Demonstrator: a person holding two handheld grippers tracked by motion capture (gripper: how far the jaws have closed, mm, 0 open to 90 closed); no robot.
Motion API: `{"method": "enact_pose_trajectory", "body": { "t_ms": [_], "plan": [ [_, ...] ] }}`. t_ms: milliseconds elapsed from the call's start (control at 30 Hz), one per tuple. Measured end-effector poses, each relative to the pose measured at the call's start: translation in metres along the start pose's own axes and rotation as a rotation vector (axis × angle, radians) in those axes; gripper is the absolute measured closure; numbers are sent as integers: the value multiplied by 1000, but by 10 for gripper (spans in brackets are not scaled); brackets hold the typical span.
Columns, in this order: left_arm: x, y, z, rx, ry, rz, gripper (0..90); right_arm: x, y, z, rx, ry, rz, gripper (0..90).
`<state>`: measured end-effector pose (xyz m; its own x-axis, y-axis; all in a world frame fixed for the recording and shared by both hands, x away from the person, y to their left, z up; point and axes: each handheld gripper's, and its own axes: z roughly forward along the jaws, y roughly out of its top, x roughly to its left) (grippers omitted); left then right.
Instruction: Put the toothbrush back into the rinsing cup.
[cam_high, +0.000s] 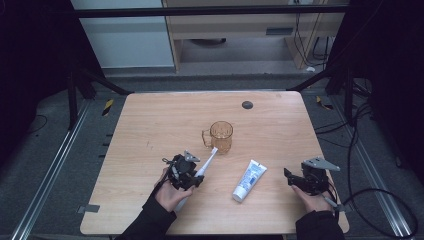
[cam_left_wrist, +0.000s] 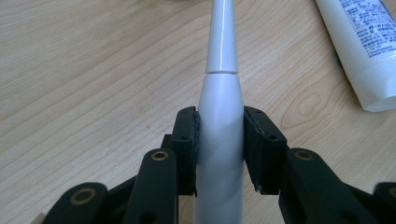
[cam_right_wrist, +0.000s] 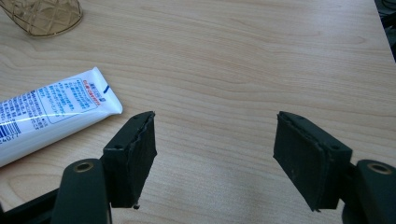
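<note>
Left tool (cam_left_wrist: 219, 149): clenched on the handle of a white electric toothbrush (cam_left_wrist: 219, 116). Both black pads press flat against the smooth, round handle, one on each side. The handle tapers to a seam, beyond which a narrower neck runs on out of the left gripper view. In the high view the left tool (cam_high: 192, 172) sits at the near left of the table (cam_high: 150, 115), and the toothbrush (cam_high: 206, 162) slants away from it, its head reaching close to the cup (cam_high: 221, 136).

Right tool (cam_right_wrist: 215, 154): released, jaws spread wide, nothing between them. The pads are black with a rough, worn face. In the high view the right tool (cam_high: 295, 179) is held at the near right of the table, apart from the tube.

Toothpaste tube (cam_right_wrist: 51, 112): white, flat-crimped at one end, printed in blue with a red block and a small-print panel; the characters are too small to read. It lies flat on the table between the two tools (cam_high: 249, 180), with its cap end toward the person.

Cup: clear amber plastic, with a handle and a cut diamond pattern on its wall (cam_right_wrist: 44, 16). It stands upright near the table centre.

Table: light wood grain, matt finish, rounded corners.
</note>
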<state>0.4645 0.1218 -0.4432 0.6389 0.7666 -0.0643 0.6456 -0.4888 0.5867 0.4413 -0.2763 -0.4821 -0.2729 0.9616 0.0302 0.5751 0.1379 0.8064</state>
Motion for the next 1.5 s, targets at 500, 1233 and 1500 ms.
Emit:
{"method": "enact_pose_trajectory", "body": {
  "t_ms": [500, 1233, 1500],
  "plan": [
    [10, 5, -27, -113, 19, -20, 668, 0, 0, 0, 0, -2, -2, 296],
    [34, 17, -71, -330, 81, -79, 669, 0, 0, 0, -7, -13, -3, 293],
    [44, 30, -82, -434, 121, -109, 669, 0, 0, 0, -10, -18, -4, 291]
  ]
}}
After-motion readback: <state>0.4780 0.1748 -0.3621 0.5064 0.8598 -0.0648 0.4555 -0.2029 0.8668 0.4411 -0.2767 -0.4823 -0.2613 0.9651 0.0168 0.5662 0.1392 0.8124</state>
